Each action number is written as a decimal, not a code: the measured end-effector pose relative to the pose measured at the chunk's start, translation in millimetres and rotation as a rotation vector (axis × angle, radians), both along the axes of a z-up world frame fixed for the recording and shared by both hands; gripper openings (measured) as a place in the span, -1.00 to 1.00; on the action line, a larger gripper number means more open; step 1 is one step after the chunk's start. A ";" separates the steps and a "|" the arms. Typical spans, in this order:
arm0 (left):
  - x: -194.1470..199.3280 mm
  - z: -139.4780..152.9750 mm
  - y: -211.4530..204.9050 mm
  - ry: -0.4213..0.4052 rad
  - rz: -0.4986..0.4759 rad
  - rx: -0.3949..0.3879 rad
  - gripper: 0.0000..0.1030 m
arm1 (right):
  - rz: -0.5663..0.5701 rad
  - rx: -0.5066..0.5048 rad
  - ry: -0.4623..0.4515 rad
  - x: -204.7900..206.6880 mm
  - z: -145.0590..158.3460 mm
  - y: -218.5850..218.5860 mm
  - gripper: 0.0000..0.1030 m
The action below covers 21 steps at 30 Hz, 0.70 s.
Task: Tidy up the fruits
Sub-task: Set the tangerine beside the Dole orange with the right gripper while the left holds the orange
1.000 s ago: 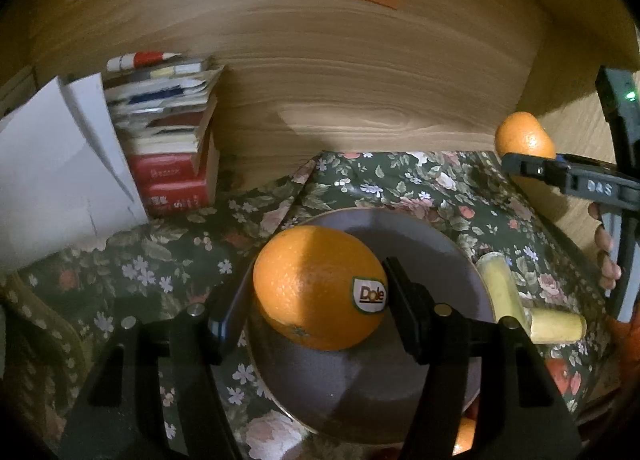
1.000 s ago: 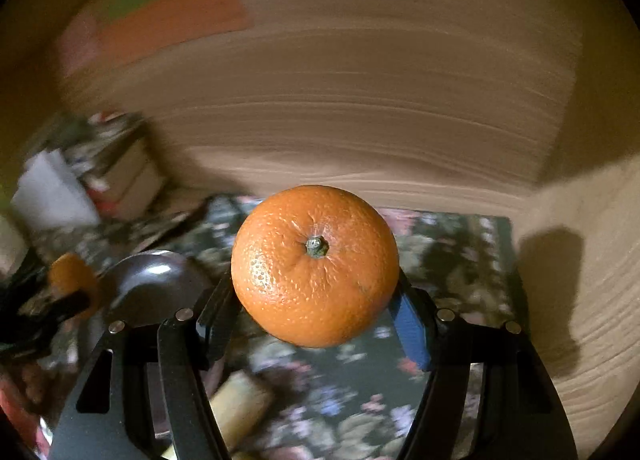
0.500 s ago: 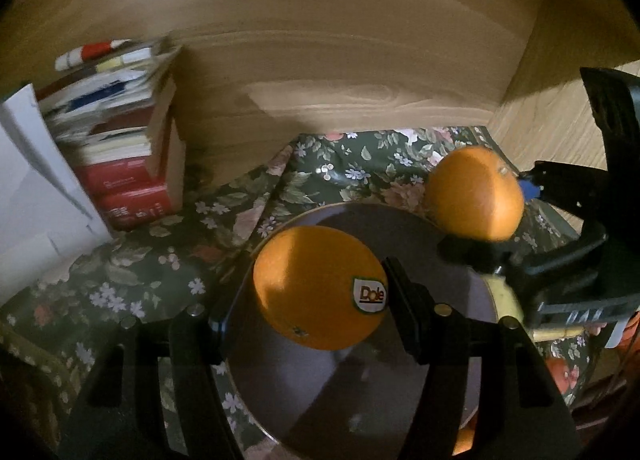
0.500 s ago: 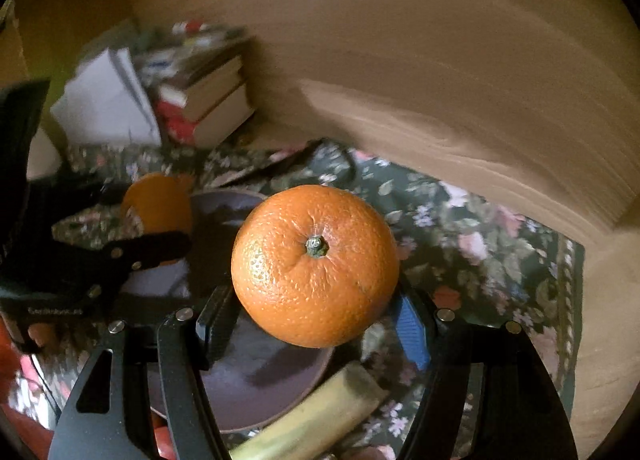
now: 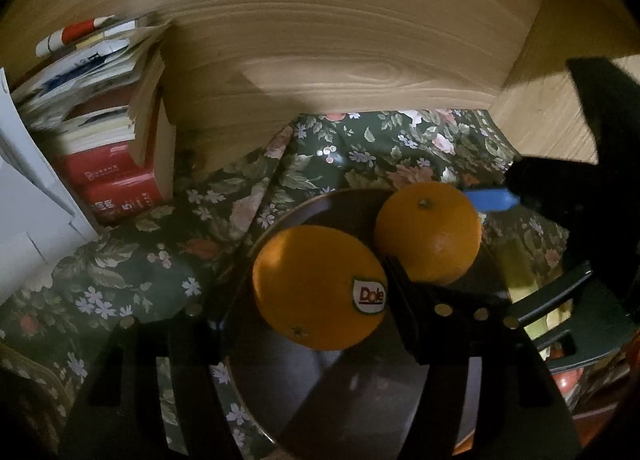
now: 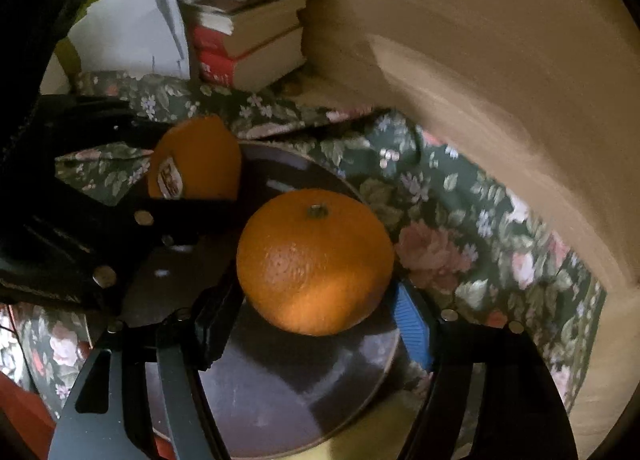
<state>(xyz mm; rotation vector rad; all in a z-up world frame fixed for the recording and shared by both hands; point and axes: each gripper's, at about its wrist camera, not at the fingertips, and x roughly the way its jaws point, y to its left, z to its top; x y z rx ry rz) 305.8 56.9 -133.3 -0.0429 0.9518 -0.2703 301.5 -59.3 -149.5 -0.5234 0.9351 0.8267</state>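
My left gripper [image 5: 316, 292] is shut on a large orange with a Dole sticker [image 5: 320, 288], held over a dark round plate [image 5: 288, 392]. My right gripper [image 6: 316, 300] is shut on a smaller stemmed orange [image 6: 316, 260], held low over the same plate [image 6: 280, 392]. In the left wrist view the smaller orange [image 5: 428, 232] sits just right of the Dole orange, with the right gripper's blue pad [image 5: 492, 200] beside it. In the right wrist view the Dole orange [image 6: 196, 160] is at the left in the left gripper's fingers [image 6: 180, 212].
The plate lies on a dark floral cloth [image 5: 160, 244]. A stack of books [image 5: 112, 156] and white paper [image 5: 24, 196] stand at the left against a wooden wall [image 5: 320, 40]. A yellowish fruit [image 5: 520, 272] lies right of the plate, partly hidden.
My right gripper has swung left and down, bringing the smaller orange over the plate beside the Dole orange. My left gripper has lowered slightly toward the plate.
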 end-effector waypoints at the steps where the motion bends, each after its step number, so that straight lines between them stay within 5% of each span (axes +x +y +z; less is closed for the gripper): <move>1: -0.4 0.1 0.8 0.001 0.002 -0.005 0.24 | 0.005 0.008 -0.011 -1.1 3.4 -1.0 0.33; 21: -20.9 5.4 -25.3 0.008 -0.050 0.021 0.24 | -0.142 0.131 -0.061 -19.2 37.4 -61.8 0.34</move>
